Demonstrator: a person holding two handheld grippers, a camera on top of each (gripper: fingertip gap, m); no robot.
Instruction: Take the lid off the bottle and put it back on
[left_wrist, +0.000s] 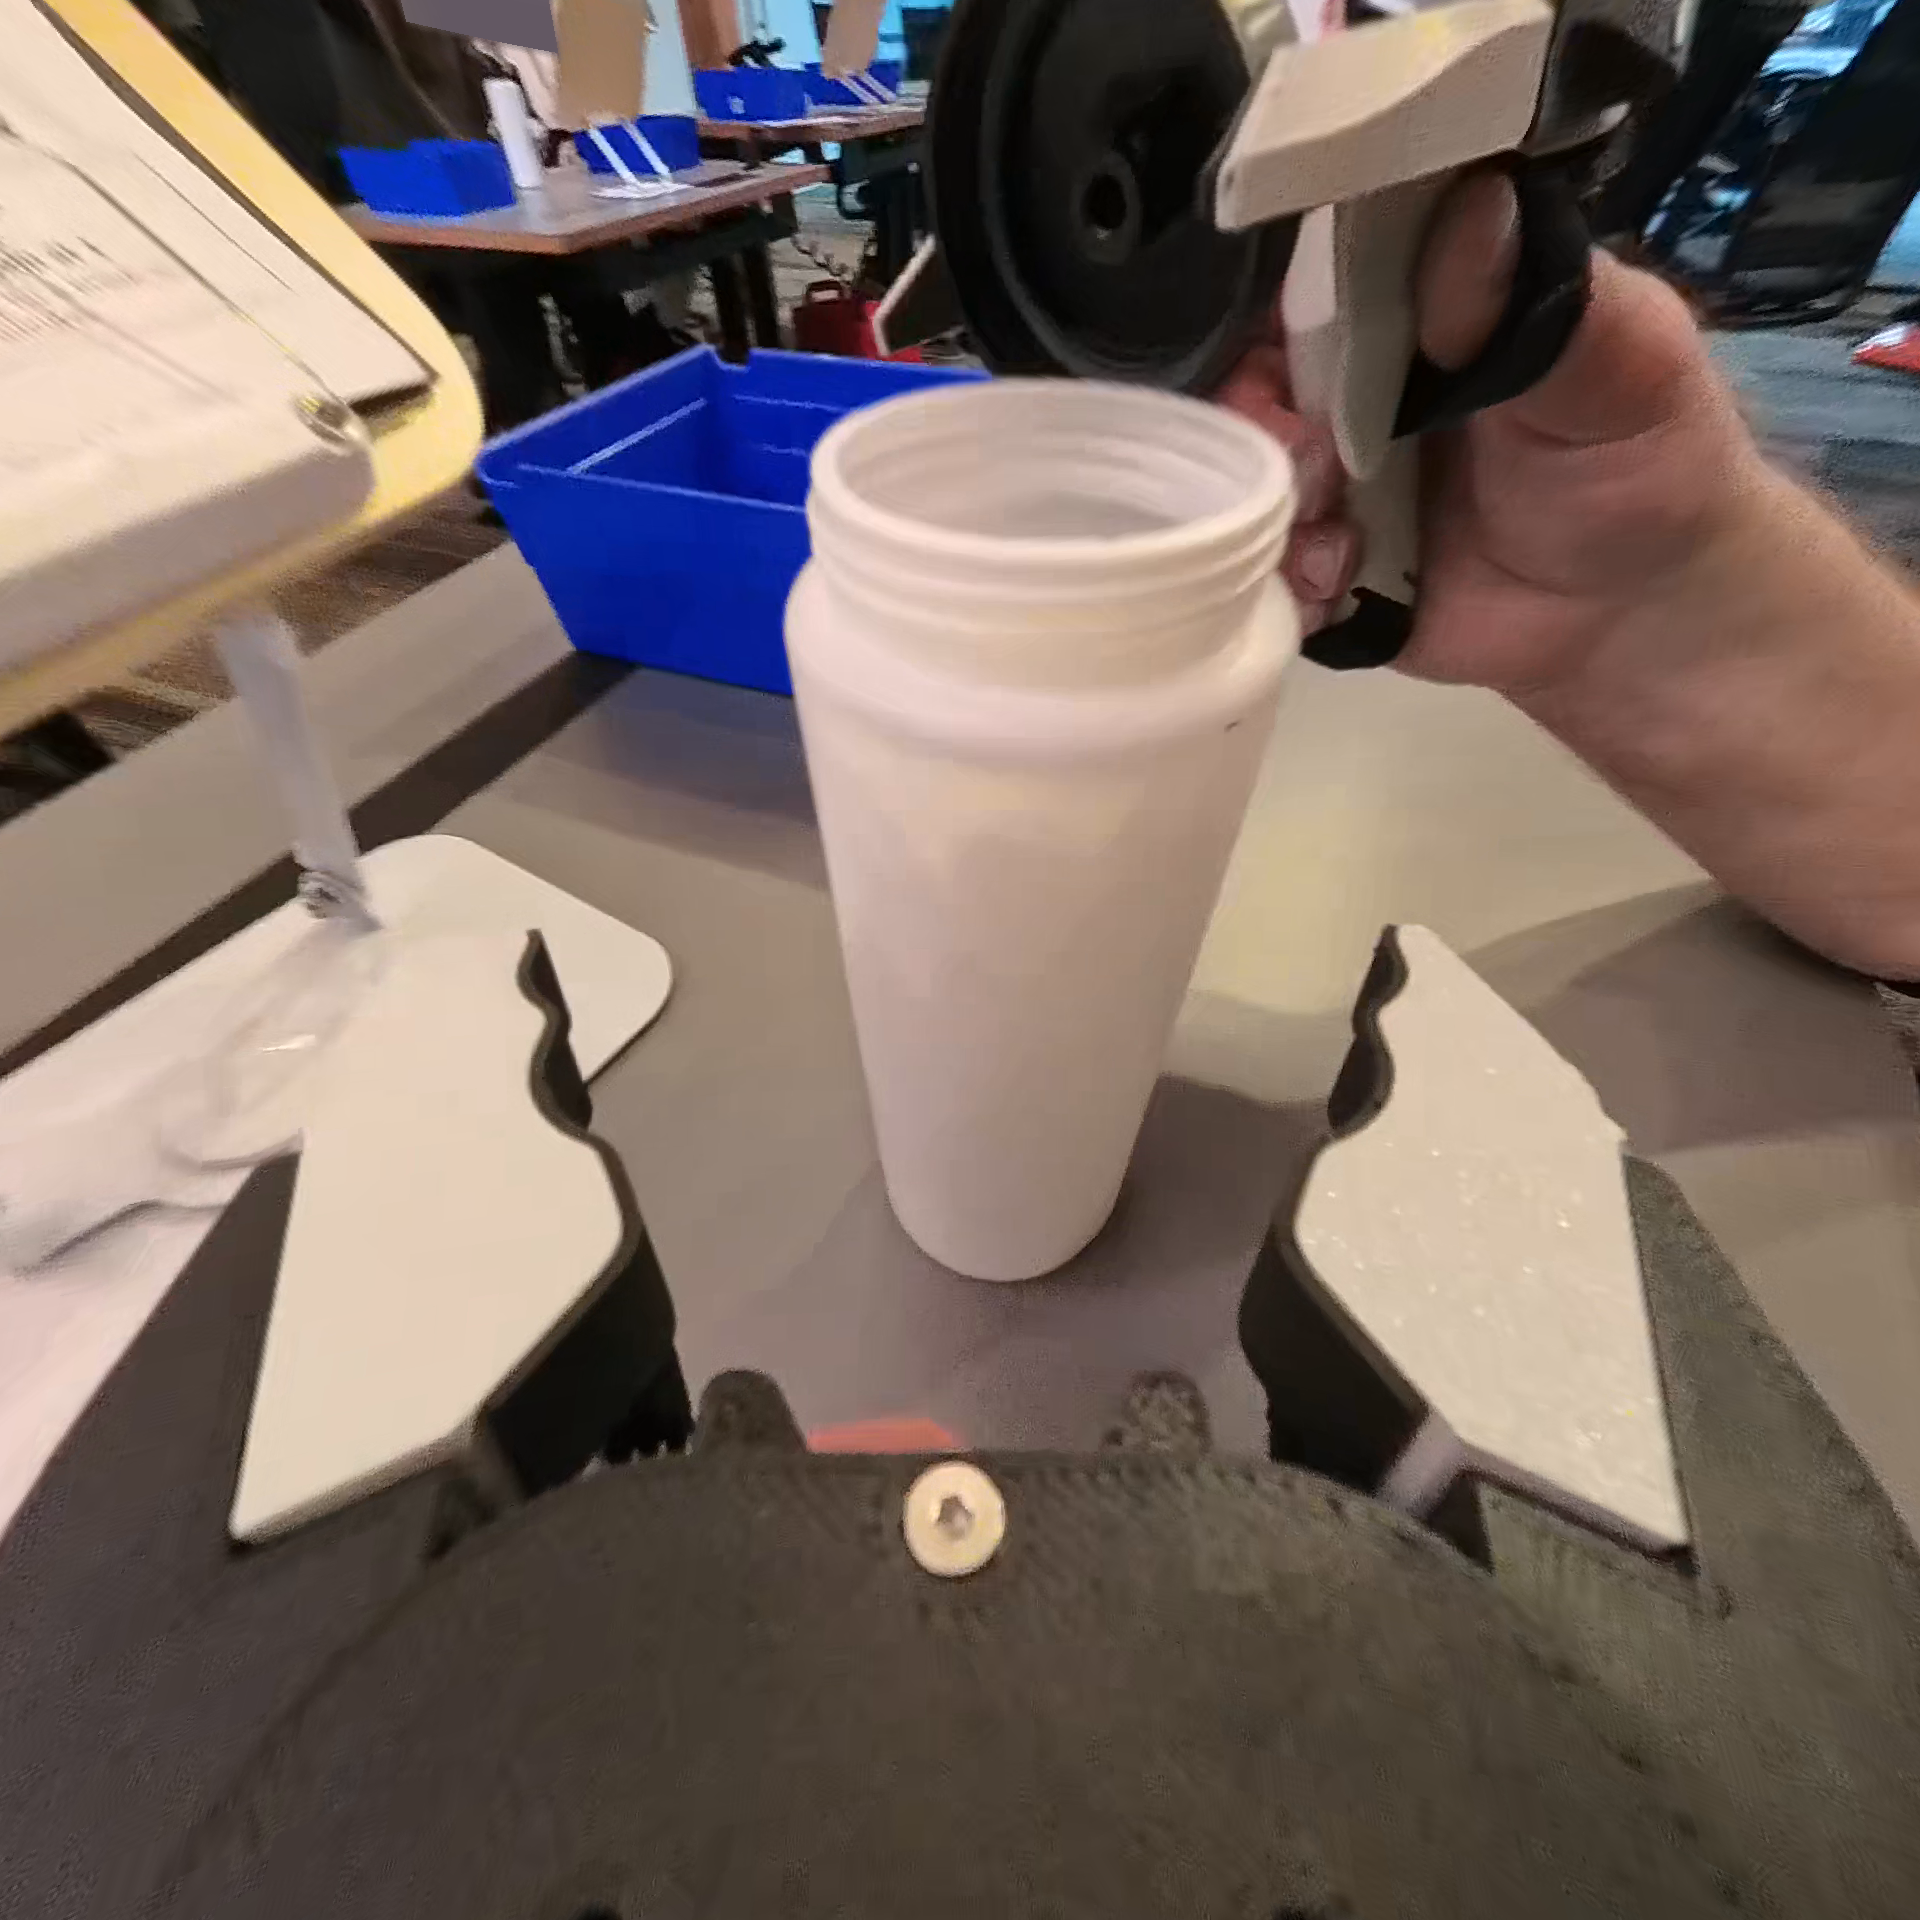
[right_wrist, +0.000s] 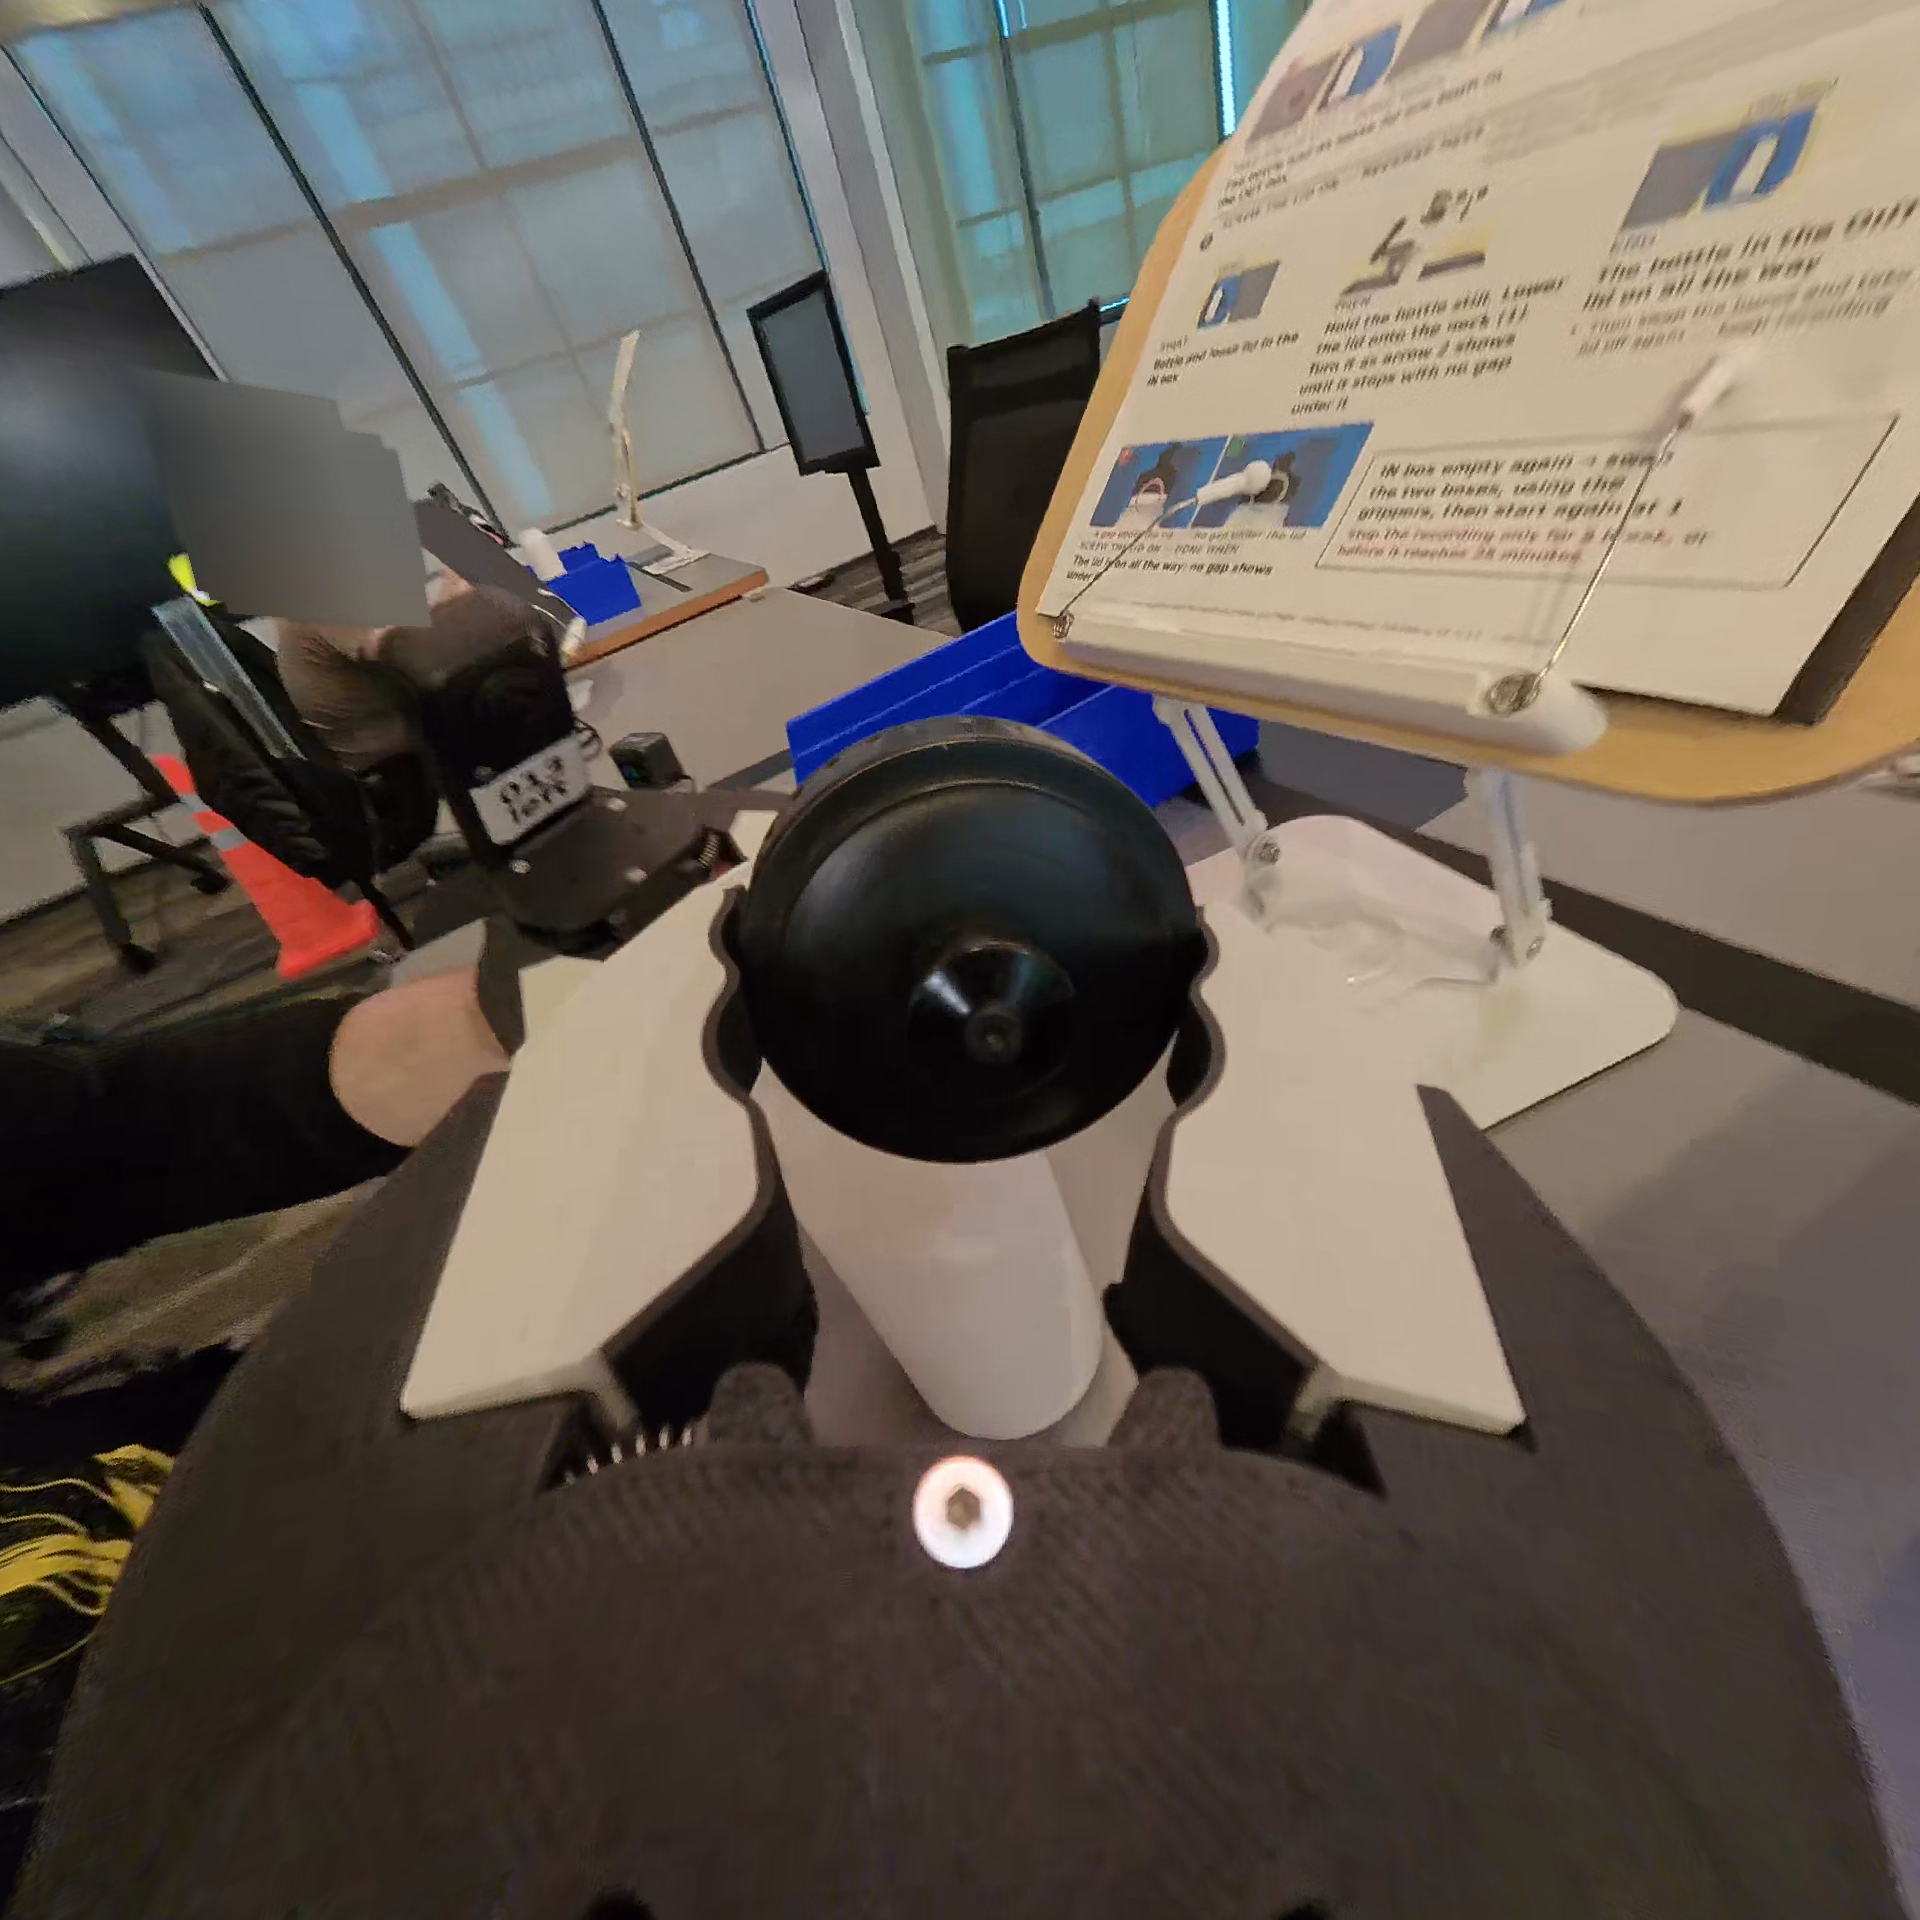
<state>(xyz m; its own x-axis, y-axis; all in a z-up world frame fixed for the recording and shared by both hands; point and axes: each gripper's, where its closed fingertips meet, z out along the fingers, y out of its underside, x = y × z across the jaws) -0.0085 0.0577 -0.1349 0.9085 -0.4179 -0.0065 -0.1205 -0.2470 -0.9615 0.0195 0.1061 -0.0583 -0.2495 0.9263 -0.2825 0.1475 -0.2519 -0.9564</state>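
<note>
A white bottle (left_wrist: 1029, 883) stands upright on the grey table (left_wrist: 727, 790), its threaded mouth uncovered. My left gripper (left_wrist: 964, 940) is open. Its fingers stand on either side of the bottle's lower half, with a clear gap on each side. My right gripper (left_wrist: 1101, 208) is shut on the black lid (left_wrist: 1039, 156) and holds it tilted, just above and behind the bottle's mouth. In the right wrist view, the lid (right_wrist: 883, 904) sits between the right gripper's (right_wrist: 966, 925) fingers, and the bottle (right_wrist: 977, 1278) shows below it.
A blue bin (left_wrist: 665, 520) sits behind the bottle. A document stand (left_wrist: 156, 343) leans over the left side, with its white base (left_wrist: 468, 935) on the table. A person's hand (left_wrist: 1558, 623) holds the right gripper. Farther off are other tables, chairs and an orange cone (right_wrist: 281, 894).
</note>
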